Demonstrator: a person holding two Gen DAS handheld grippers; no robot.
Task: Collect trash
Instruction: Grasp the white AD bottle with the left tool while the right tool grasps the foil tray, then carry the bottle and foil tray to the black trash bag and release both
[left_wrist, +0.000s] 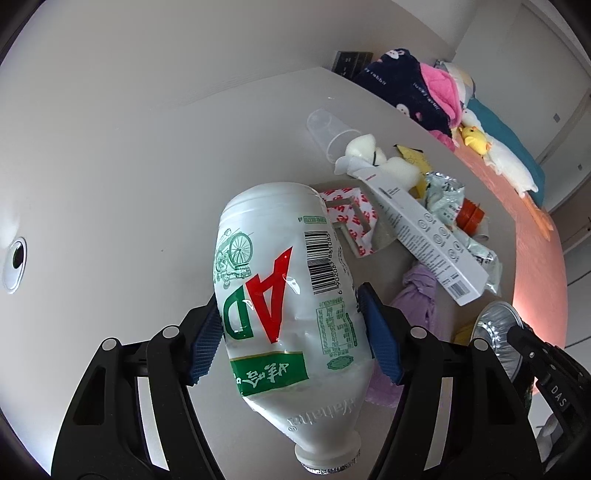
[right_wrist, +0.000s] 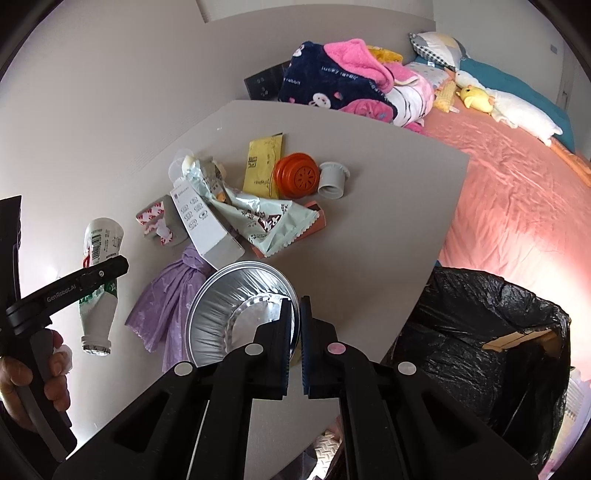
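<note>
My left gripper (left_wrist: 291, 328) is shut on a white AD milk bottle (left_wrist: 284, 295), held upside down above the grey table (left_wrist: 166, 155); it also shows in the right wrist view (right_wrist: 98, 280). My right gripper (right_wrist: 295, 325) is shut on the rim of a foil bowl (right_wrist: 229, 314), which also shows in the left wrist view (left_wrist: 496, 328). Trash lies on the table: a purple bag (right_wrist: 166, 295), a white carton (right_wrist: 205, 221), a pale green wrapper (right_wrist: 269, 221), a yellow packet (right_wrist: 262, 166), an orange lid (right_wrist: 297, 175), a grey cap (right_wrist: 332, 179).
A box lined with a black bin bag (right_wrist: 491, 354) stands off the table's right edge. A bed with a pink sheet (right_wrist: 517, 192), blankets and plush toys lies behind. A clear plastic cup (left_wrist: 328, 129) and white foam pieces (left_wrist: 364, 146) lie on the far part of the table.
</note>
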